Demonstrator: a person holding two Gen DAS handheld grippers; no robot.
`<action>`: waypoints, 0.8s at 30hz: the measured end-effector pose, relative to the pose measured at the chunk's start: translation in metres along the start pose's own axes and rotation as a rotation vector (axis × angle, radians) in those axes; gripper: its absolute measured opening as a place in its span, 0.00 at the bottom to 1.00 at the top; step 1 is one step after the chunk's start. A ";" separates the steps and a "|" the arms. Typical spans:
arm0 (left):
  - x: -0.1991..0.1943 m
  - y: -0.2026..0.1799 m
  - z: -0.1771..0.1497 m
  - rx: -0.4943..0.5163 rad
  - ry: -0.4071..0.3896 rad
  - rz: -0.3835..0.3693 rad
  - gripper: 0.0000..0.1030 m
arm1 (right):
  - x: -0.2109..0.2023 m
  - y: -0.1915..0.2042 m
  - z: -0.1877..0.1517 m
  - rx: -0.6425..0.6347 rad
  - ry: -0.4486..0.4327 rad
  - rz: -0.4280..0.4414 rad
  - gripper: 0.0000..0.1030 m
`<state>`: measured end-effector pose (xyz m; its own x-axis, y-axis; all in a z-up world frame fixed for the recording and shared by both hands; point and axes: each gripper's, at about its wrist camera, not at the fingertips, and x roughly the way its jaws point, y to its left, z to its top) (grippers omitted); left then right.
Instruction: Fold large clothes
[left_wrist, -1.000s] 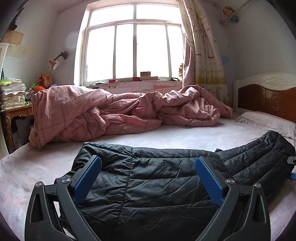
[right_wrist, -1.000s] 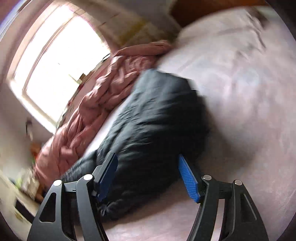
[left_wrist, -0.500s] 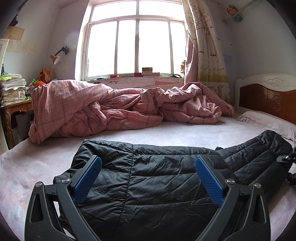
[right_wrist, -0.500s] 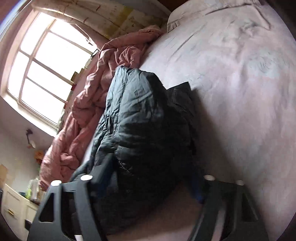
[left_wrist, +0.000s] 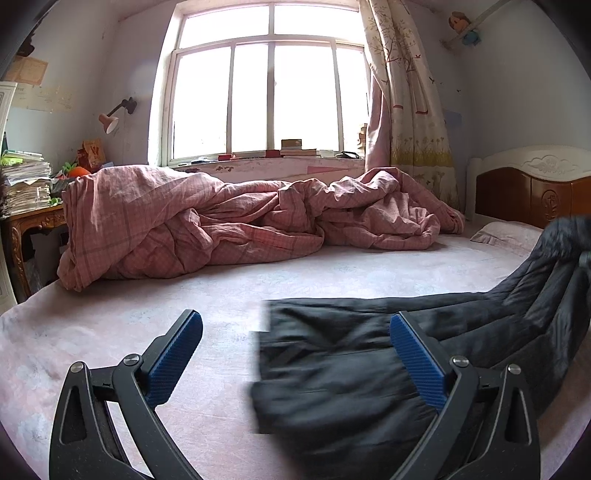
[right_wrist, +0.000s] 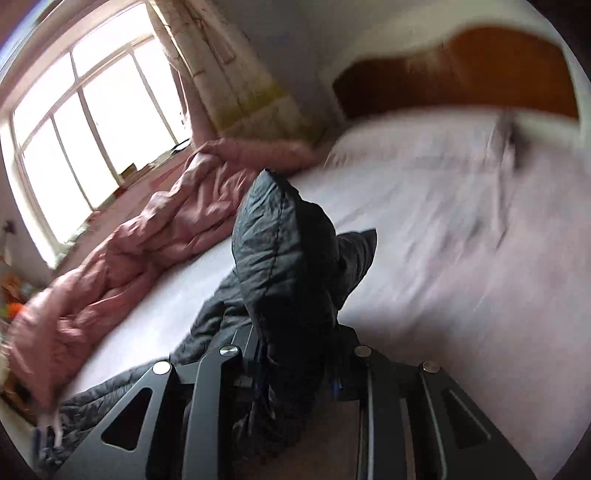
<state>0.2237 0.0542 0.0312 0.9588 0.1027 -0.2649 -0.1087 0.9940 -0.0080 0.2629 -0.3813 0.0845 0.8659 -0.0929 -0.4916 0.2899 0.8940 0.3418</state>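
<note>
A black quilted puffer jacket (left_wrist: 351, 369) lies on the pale pink bed sheet (left_wrist: 110, 332), its right end pulled up off the bed. My left gripper (left_wrist: 294, 316) hangs open low over the bed. The jacket's left edge lies under the gap between its blue pads (left_wrist: 417, 358), and nothing is gripped. In the right wrist view the jaws of my right gripper (right_wrist: 295, 354) are closing, with a bunched end of the jacket (right_wrist: 288, 251) pinched between them. That end stands up above the mattress.
A crumpled pink checked quilt (left_wrist: 221, 221) lies along the far side of the bed under the window (left_wrist: 269, 99). A wooden headboard (left_wrist: 535, 192) and a pillow (left_wrist: 509, 236) are at the right. At the left stands a desk piled with papers (left_wrist: 26, 184).
My right gripper closed on the jacket's end and rose, lifting it. In the left wrist view the jacket slid to the right, baring sheet under the left finger. My left gripper stayed put.
</note>
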 end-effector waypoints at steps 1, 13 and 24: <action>0.001 0.001 0.001 -0.008 0.005 -0.006 0.98 | -0.008 0.007 0.008 -0.028 -0.034 -0.030 0.27; 0.032 0.019 -0.006 -0.102 0.190 -0.073 0.78 | -0.082 0.125 -0.020 -0.239 -0.144 0.257 0.27; 0.071 0.023 -0.026 -0.169 0.407 -0.234 0.47 | -0.071 0.203 -0.129 -0.312 0.096 0.522 0.27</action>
<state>0.2821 0.0835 -0.0132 0.7857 -0.1780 -0.5924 0.0235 0.9656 -0.2589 0.2076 -0.1363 0.0854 0.8168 0.4183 -0.3973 -0.3077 0.8984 0.3133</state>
